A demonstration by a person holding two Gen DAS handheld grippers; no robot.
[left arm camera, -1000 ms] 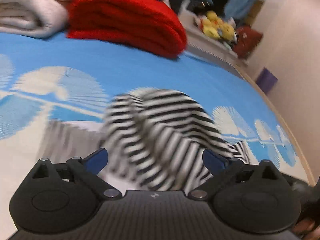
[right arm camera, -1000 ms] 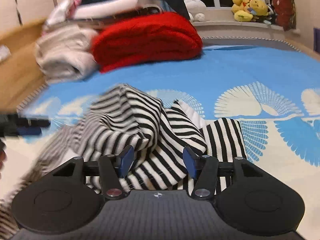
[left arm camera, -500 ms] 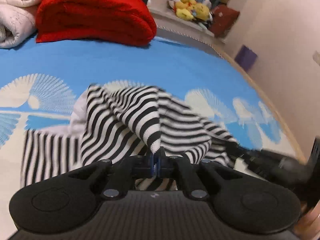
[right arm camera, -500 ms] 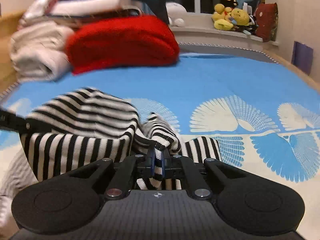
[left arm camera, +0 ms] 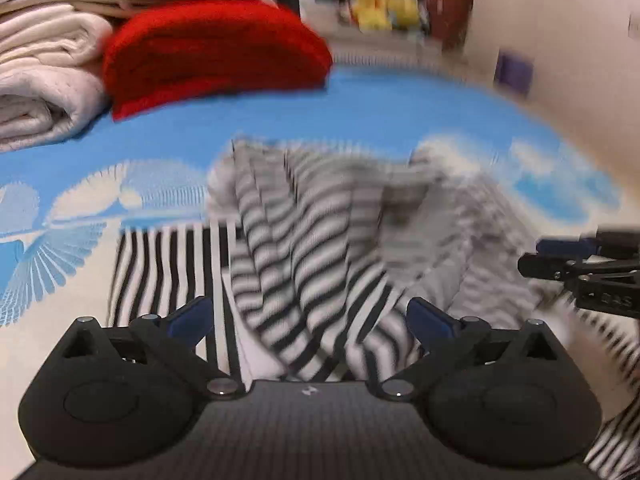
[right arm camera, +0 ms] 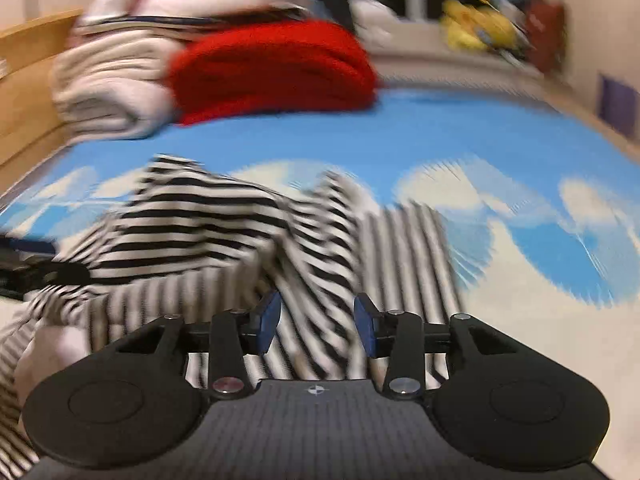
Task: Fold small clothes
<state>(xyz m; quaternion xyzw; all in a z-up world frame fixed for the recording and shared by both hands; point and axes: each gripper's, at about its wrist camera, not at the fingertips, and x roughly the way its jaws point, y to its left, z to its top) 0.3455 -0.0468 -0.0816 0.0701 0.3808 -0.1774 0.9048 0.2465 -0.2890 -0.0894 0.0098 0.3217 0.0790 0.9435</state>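
A black-and-white striped garment [left arm camera: 320, 248] lies crumpled on the blue-and-white bedsheet [left arm camera: 360, 120], blurred by motion. My left gripper [left arm camera: 308, 316] hangs just above its near folds with the jaws opening wide. Cloth shows between the blue pads [left arm camera: 188, 316], but neither pad presses on it. In the right wrist view the same garment [right arm camera: 192, 216] spreads left of centre. My right gripper [right arm camera: 316, 320] is partly open and opening, with a striped fold between its pads [right arm camera: 268, 320] and apart from them. Each gripper shows in the other's view: the right gripper [left arm camera: 580, 268] and the left gripper [right arm camera: 28, 268].
A folded red blanket [left arm camera: 212, 52] and rolled white bedding [left arm camera: 40, 92] are stacked at the head of the bed. Yellow plush toys [right arm camera: 476, 28] sit on the sill behind. A wall [left arm camera: 560, 60] runs along the right side, and a wooden board [right arm camera: 28, 80] along the left.
Half a second ago both grippers were shut on raised folds of the striped garment. Both have let go, and the cloth has slumped onto the sheet. Both hands have shifted sideways.
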